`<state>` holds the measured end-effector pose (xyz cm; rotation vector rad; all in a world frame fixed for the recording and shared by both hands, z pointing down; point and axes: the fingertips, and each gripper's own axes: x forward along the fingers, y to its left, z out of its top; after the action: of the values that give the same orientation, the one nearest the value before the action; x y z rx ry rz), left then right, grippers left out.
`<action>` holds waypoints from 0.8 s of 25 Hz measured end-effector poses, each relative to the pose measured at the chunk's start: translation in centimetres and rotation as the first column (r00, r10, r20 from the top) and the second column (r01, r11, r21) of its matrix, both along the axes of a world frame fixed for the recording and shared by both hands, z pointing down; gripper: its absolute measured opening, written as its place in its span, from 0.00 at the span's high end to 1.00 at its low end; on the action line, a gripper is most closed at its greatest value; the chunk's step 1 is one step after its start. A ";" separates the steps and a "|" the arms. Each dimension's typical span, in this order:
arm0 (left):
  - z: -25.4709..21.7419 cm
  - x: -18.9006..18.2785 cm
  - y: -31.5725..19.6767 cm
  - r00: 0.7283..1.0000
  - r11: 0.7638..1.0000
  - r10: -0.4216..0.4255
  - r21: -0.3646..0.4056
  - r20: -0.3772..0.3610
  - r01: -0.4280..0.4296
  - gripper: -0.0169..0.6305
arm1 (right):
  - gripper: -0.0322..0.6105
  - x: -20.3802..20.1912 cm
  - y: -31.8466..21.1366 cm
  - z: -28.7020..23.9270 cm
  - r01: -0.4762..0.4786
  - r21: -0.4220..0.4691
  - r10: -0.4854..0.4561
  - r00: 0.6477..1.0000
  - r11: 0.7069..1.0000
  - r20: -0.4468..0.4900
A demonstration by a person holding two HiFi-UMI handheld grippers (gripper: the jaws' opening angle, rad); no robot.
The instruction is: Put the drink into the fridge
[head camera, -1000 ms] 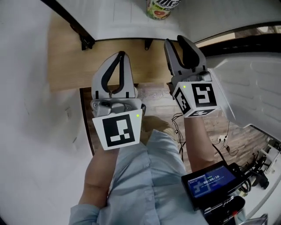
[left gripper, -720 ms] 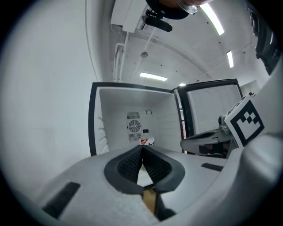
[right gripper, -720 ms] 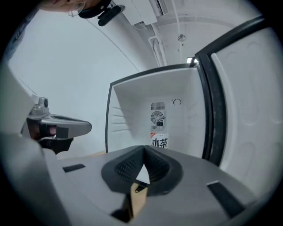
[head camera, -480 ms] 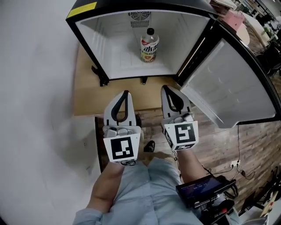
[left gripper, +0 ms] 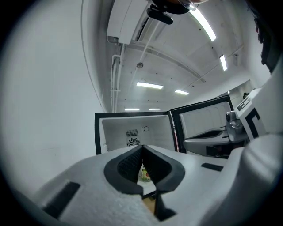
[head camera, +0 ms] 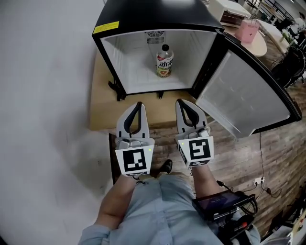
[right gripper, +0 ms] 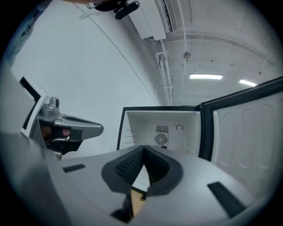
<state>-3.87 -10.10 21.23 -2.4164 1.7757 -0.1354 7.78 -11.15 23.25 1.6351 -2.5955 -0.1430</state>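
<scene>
From the head view, a small black fridge stands on a pale wooden board against the white wall, its door swung wide to the right. The drink, a bottle with a dark cap and a green-and-white label, stands upright on the fridge's white floor, about midway across and toward the back. In front of the fridge, over the board's near edge and the plank floor, the person holds both tools side by side, pointing at the opening. The left hand-held gripper is clenched on nothing, its tips meeting. The right hand-held gripper is likewise pinched together and empty. Both are well apart from the bottle. A device with a lit screen sits at the person's right side. In the left gripper view, the two grey jaws meet at their tips with nothing between them. Through the gap beneath them a sliver of the bottle's label shows inside the fridge, below the round fan vent on the back wall. In the right gripper view, the jaws are pressed together and bare. Beyond them are the open white interior, the vent and the door's inner panel at the right.
</scene>
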 end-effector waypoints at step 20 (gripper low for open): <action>-2.5 -1.9 0.6 0.992 0.991 0.125 0.041 -0.007 -0.124 0.96 | 0.94 -3.3 1.9 -2.0 -0.086 0.027 0.087 0.995 0.996 -0.038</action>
<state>-5.73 -9.54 18.73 -2.4945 1.6094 -0.0730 4.49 -9.28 21.28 1.7316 -2.4994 -0.2021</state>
